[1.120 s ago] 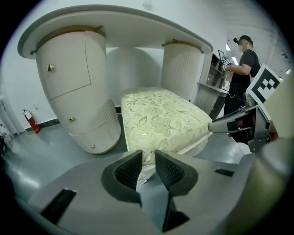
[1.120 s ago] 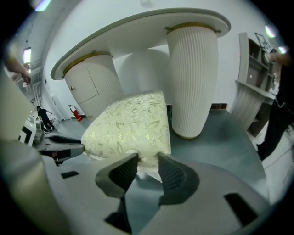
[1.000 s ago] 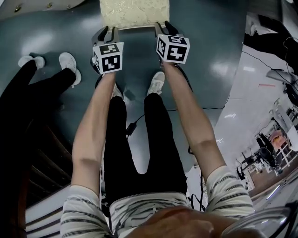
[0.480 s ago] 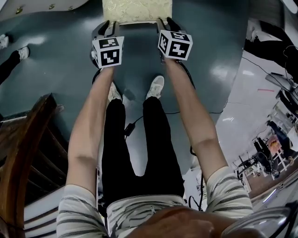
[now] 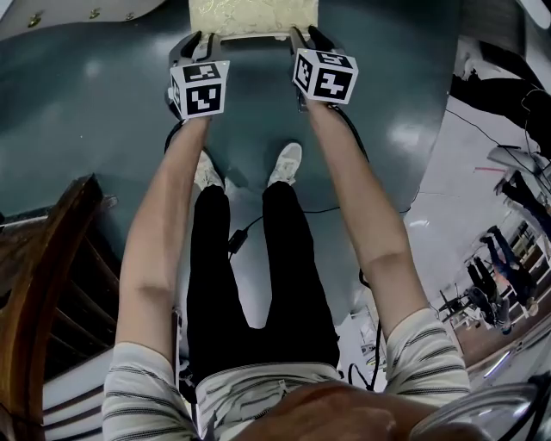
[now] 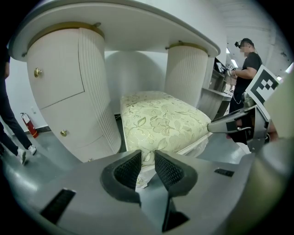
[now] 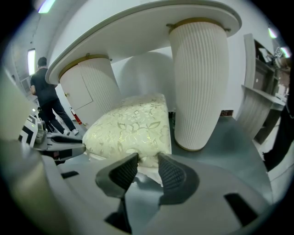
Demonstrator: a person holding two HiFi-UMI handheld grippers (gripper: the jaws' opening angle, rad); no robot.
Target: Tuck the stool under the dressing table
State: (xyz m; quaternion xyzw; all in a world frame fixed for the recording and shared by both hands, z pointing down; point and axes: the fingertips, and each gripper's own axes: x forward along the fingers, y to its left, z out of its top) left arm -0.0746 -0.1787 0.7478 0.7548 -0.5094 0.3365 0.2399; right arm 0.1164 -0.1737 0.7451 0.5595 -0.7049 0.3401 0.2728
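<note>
The stool (image 5: 250,15), a cream floral cushion on a white frame, stands at the top edge of the head view, partly between the dressing table's two ribbed white pedestals (image 6: 94,87). The table's curved top (image 6: 124,27) hangs over the cushion (image 6: 161,117). My left gripper (image 5: 205,39) grips the stool's near left corner, jaws close together around its edge (image 6: 148,163). My right gripper (image 5: 301,36) holds the near right corner the same way (image 7: 148,167), the cushion (image 7: 131,124) just beyond it. The stool's legs are hidden.
Dark wooden furniture (image 5: 43,276) stands at my left. A cable (image 5: 245,232) lies on the grey floor between my feet. A person (image 6: 245,59) stands off to the right and another (image 7: 46,96) to the left. A red fire extinguisher (image 6: 27,125) sits by the wall.
Both grippers and the stool have moved forward toward the table, so less cushion shows at the top. The bystander's legs at left have left the head view; wooden furniture has come in.
</note>
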